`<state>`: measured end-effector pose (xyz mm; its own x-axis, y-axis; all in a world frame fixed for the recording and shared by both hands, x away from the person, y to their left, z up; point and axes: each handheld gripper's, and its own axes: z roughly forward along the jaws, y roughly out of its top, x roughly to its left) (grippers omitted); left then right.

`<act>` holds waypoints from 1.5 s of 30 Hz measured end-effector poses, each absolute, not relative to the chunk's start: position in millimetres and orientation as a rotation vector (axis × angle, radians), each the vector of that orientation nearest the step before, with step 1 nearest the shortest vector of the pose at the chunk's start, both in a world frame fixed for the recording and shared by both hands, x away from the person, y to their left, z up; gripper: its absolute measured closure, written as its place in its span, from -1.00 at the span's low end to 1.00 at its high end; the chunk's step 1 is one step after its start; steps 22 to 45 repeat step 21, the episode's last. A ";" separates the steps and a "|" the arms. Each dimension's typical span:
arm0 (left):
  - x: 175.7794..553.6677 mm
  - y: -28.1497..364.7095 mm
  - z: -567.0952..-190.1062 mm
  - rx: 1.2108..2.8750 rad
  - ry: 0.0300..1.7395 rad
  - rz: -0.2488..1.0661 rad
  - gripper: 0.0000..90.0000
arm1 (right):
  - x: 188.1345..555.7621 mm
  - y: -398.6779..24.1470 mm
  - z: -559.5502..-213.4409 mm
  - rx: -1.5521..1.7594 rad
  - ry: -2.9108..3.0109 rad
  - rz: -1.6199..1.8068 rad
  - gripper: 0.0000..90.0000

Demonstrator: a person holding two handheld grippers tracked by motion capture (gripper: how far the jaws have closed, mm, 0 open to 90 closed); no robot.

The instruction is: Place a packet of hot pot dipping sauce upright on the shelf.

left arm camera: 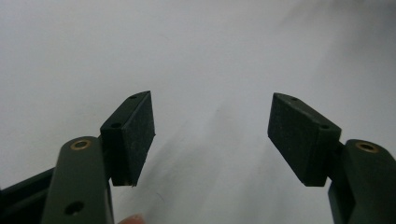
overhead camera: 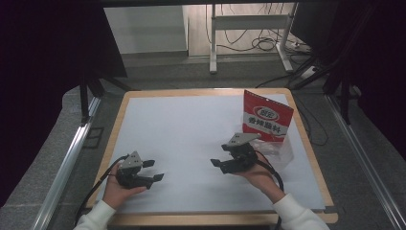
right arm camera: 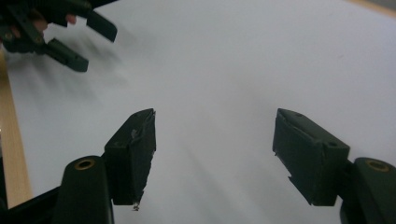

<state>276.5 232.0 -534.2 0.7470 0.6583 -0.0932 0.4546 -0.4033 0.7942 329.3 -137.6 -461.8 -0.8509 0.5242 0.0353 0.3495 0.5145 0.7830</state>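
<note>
Two hand-held grippers hover over a white-covered table (overhead camera: 191, 129), both empty.

We see the left gripper (overhead camera: 154, 170) near the table's front-left corner and the right gripper (overhead camera: 221, 156) toward the front right, each with jaws spread wide and gripping nothing. A red packet (overhead camera: 266, 116) stands near the far-right corner, a clear plastic wrapper (overhead camera: 282, 149) lying in front of it, just beside the right gripper.
</note>
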 end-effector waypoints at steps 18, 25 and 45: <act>274.4 232.7 -534.0 2.078 0.817 0.314 -0.32 | 315.4 -126.3 -476.7 0.779 2.526 1.271 -0.44; 275.5 233.5 -534.1 2.073 0.828 0.315 -0.32 | 312.9 -122.7 -477.2 0.756 2.539 1.290 -0.47; 275.5 233.5 -534.1 2.073 0.828 0.315 -0.32 | 312.9 -122.7 -477.2 0.756 2.539 1.290 -0.47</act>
